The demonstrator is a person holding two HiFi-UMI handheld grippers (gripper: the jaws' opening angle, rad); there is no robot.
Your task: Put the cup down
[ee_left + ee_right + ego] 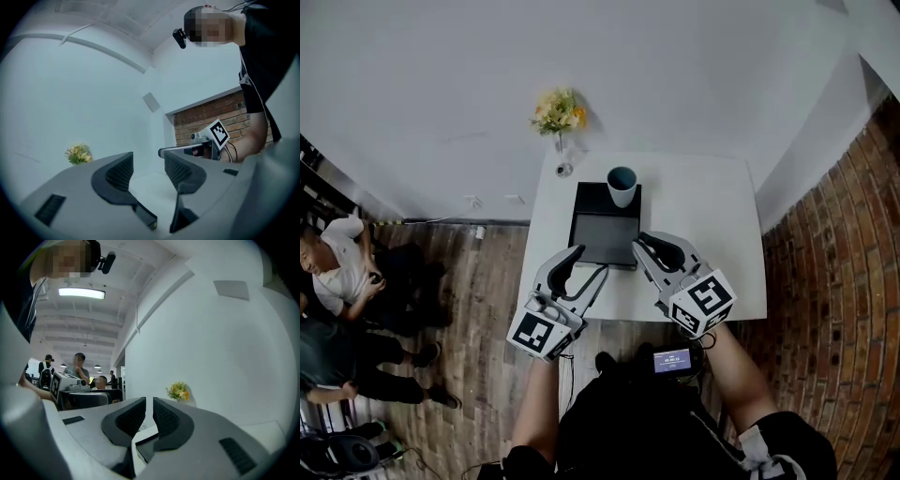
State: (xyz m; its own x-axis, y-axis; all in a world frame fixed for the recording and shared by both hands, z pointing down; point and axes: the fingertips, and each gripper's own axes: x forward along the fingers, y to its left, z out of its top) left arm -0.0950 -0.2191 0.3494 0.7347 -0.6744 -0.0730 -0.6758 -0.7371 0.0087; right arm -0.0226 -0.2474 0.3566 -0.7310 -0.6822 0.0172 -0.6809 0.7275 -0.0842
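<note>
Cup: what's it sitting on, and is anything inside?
The cup stands upright on the far end of the black tray, which lies on the white table. The tray under its base is covered. Its inside looks dark; contents cannot be told.

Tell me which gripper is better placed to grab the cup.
Right, probably: the right gripper sits nearer the cup on the tray, though its jaws are nearly shut; the left gripper is open but farther.

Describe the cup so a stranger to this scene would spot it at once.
On the white rectangular table against the wall lies a black rectangular tray. At the tray's far right corner stands the upright cup, white outside and teal inside; the small vase of yellow flowers stands off the tray, at the table's far left.
</note>
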